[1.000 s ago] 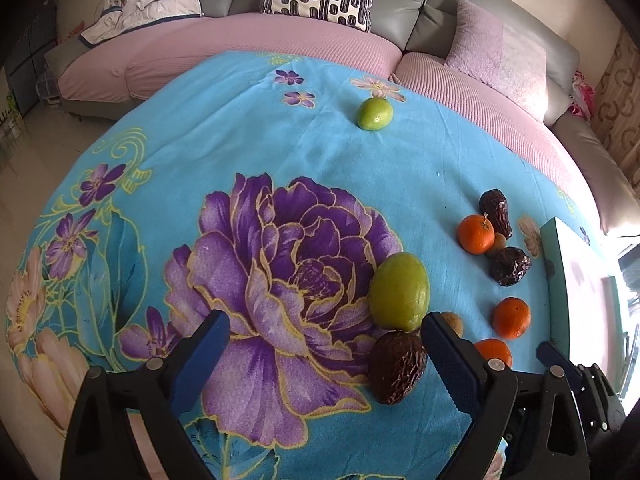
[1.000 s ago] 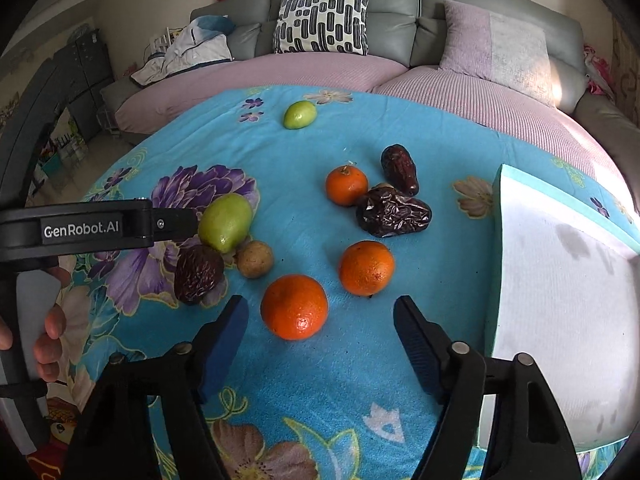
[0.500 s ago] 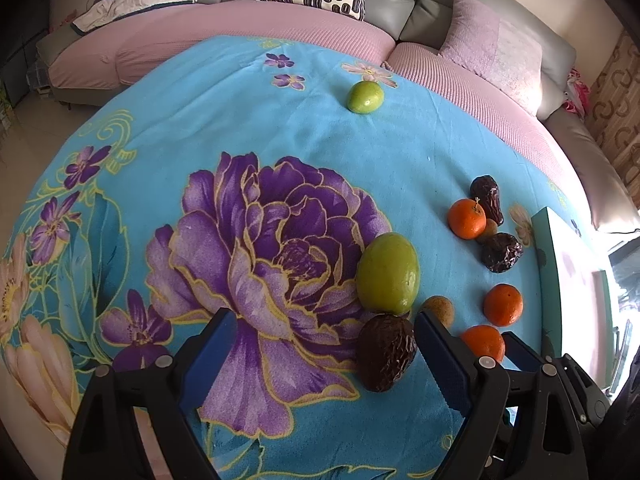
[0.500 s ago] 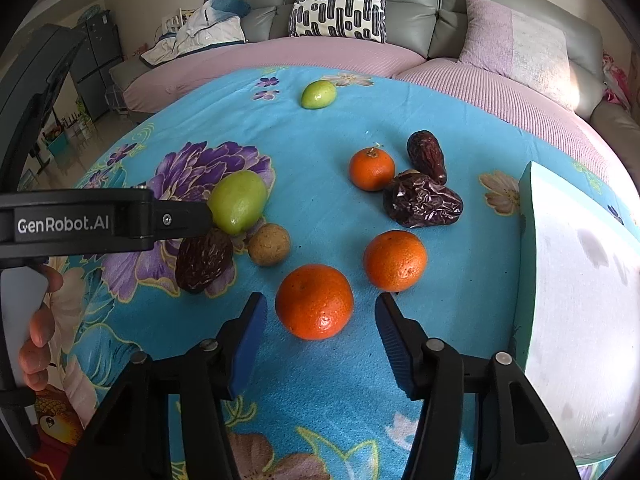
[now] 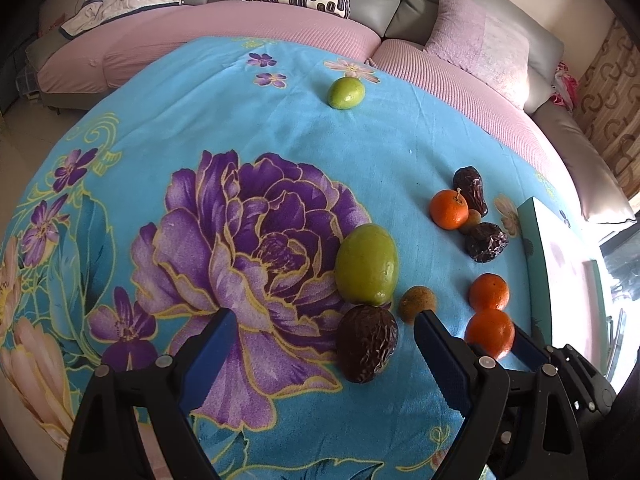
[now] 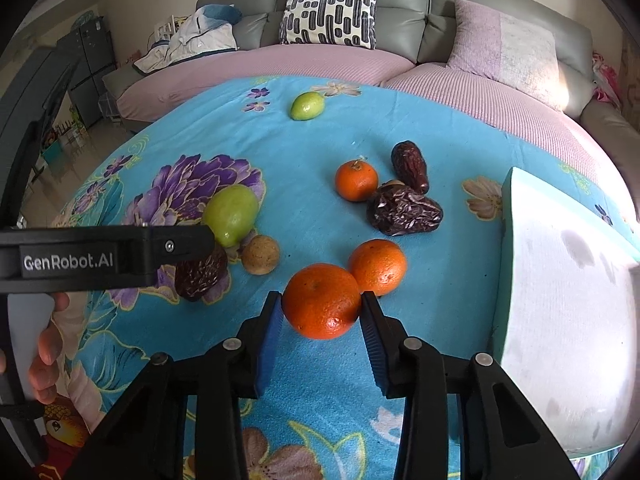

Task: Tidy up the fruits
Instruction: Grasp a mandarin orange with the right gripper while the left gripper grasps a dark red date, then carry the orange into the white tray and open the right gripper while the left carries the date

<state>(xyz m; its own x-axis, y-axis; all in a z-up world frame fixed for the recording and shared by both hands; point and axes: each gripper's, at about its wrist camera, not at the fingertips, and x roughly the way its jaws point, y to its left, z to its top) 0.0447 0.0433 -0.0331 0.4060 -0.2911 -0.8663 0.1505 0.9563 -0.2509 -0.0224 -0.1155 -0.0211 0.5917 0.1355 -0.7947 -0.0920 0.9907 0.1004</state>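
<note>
The right gripper (image 6: 322,314) is pinching the nearest orange (image 6: 321,300) at the near edge of the blue flowered table (image 6: 312,136), a blue pad pressing on either side of it, jaws clamped on its widest part; the fruit is sitting dead centre between them, round, so no long axis to worry about. Just behind it, touching or nearly so, a second orange (image 6: 377,266) is crowding the right pad. Off to the right the pale green-edged tray (image 6: 560,280) is waiting, the likely drop spot. To the left, the left gripper (image 5: 320,344) is hovering with jaws wide apart, a wrinkled dark fruit (image 5: 367,344) lying between them toward its right finger, the big green fruit (image 5: 367,264) just beyond. Farther back, a small green one (image 5: 346,93) is sitting alone near the far edge.
</note>
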